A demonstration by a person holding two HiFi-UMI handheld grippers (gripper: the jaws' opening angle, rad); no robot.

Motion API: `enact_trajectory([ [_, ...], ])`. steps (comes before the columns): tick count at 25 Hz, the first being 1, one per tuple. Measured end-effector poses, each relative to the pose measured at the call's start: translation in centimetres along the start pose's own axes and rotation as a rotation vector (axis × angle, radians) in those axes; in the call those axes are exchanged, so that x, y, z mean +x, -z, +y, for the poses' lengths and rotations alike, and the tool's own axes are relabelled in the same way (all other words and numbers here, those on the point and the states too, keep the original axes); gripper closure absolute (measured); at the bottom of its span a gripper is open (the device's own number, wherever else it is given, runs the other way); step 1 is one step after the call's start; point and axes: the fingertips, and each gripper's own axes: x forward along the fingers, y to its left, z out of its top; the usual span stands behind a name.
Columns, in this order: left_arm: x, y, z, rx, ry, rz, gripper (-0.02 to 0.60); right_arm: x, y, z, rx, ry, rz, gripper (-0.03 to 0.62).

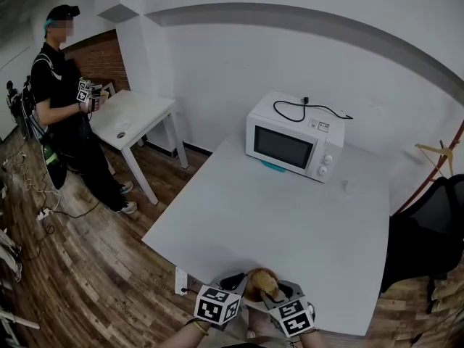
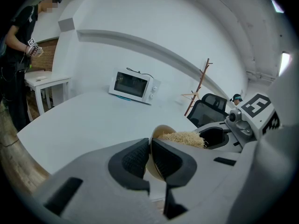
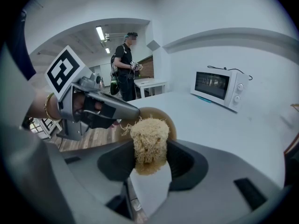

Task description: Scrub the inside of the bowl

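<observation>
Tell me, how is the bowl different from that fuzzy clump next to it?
The bowl is smooth and thin-walled, while the scrubber is a shaggy wad of pale fibres. The bowl is the wider of the two and the scrubber the narrower. The left tool pinches the bowl by its rim, and the right tool clamps the scrubber around its middle. Both are tan, and each is held in a tool by the table's near edge.

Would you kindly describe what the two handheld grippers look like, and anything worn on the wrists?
Both the left gripper and right gripper have smooth grey plastic bodies with black textured pads lining the jaws. Each carries a white cube printed with black square markers. A gold-coloured bangle sits on the left wrist.
</observation>
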Motion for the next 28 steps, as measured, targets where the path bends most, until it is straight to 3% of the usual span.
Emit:
enact_trajectory([
  [14,0.2,-1.0,0.6,0.004,-0.020,-0.002,0.545,1.8,-2.0,1.6,-0.014,-0.046,-0.015,0.408],
  [28,1.5,-1.1,1.1,-0.032,-0.045,-0.009,0.546,1.7,-1.0,1.8,-0.015,-0.106,-0.003,0.408],
])
